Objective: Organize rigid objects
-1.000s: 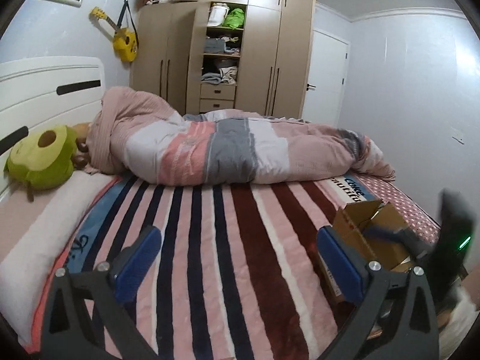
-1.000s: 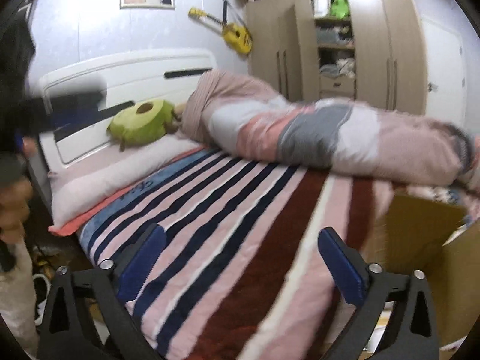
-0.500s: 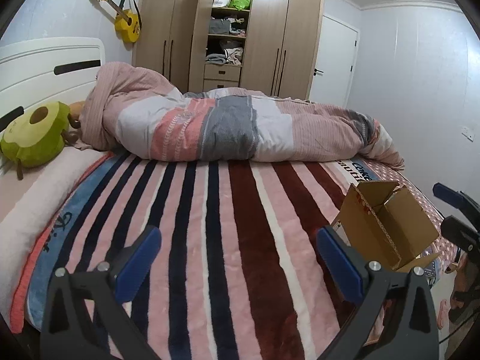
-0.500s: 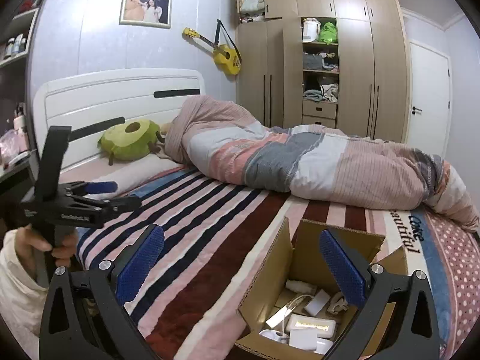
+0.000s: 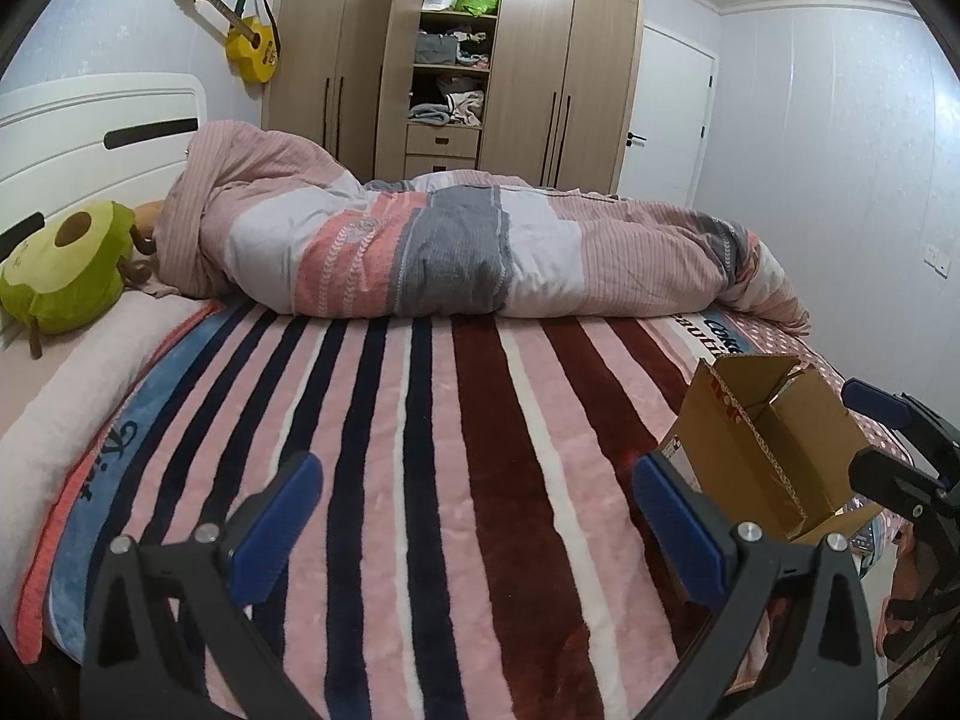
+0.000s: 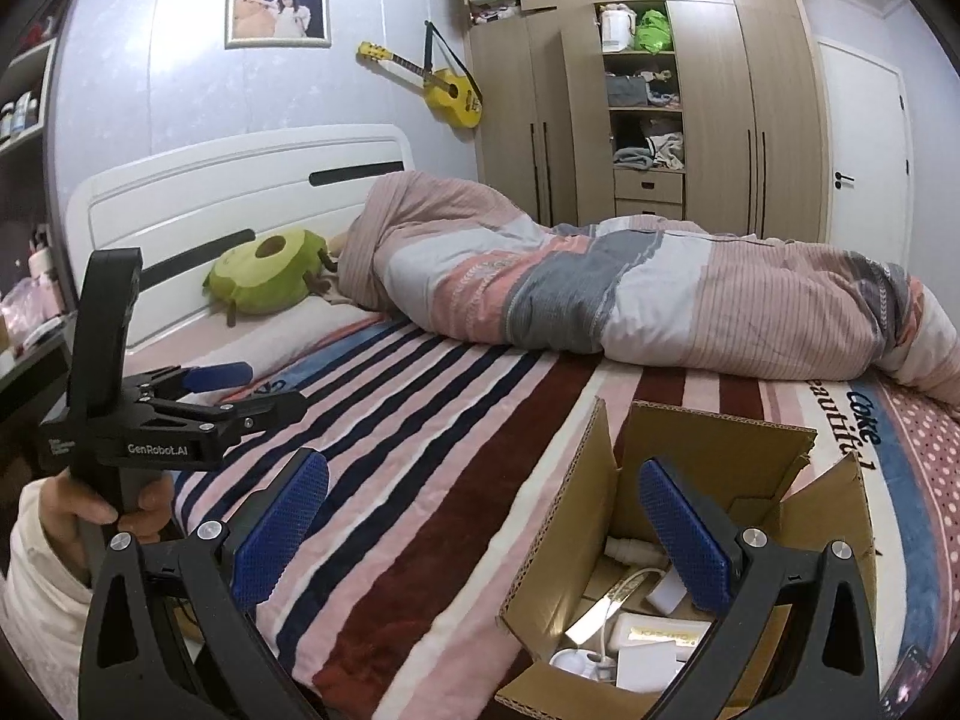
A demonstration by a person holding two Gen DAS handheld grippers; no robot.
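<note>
An open cardboard box (image 6: 714, 480) stands on the striped blanket near the bed's front right corner; it also shows in the left wrist view (image 5: 762, 450). Inside lie several white items (image 6: 648, 636), chargers and cables among them. My right gripper (image 6: 480, 528) is open and empty, its right finger over the box's opening. My left gripper (image 5: 474, 522) is open and empty above the blanket, left of the box. It also shows in the right wrist view (image 6: 222, 390), held in a hand at the bed's left side.
A rolled pink and grey duvet (image 5: 480, 252) lies across the far half of the bed. A green avocado plush (image 5: 66, 270) rests by the white headboard (image 6: 240, 180). A wardrobe (image 5: 468, 60) and a door (image 5: 666, 120) stand behind.
Both grippers have settled from fast motion. The right view has swung over the box and now looks into it. The left view has pulled back slightly from the bed.
</note>
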